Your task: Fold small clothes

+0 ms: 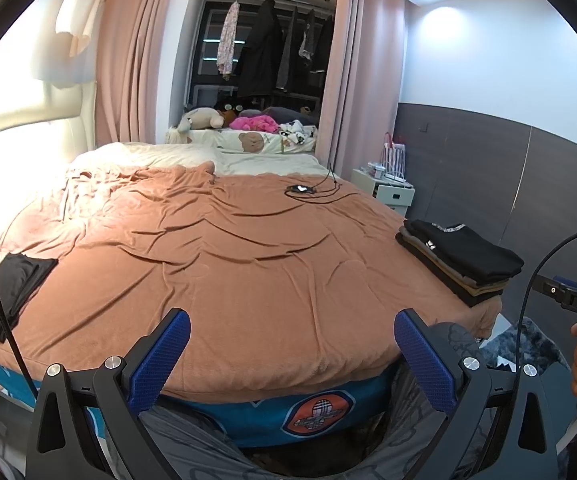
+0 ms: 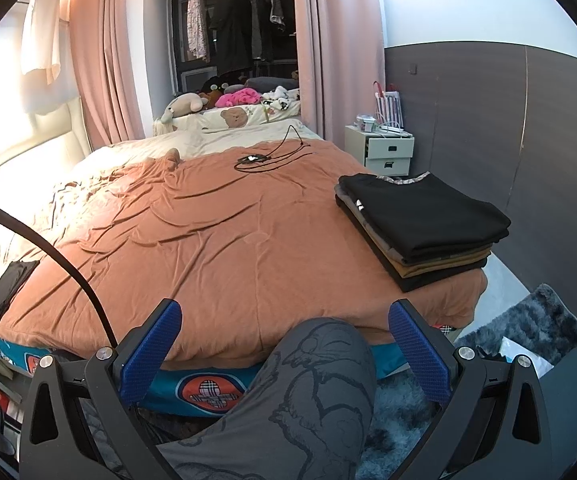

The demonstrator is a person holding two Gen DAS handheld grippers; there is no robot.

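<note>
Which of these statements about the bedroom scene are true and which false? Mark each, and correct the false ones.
1. Both grippers are shut on a garment. False: the left gripper and right gripper are open and hold nothing.
2. A stack of folded clothes sits at the right edge of the bed. True.
3. The top garment of that stack is white. False: it is black.
4. A black cable lies on the orange-brown blanket. True.
5. A folded black garment lies alone at the blanket's left edge. True.
</note>
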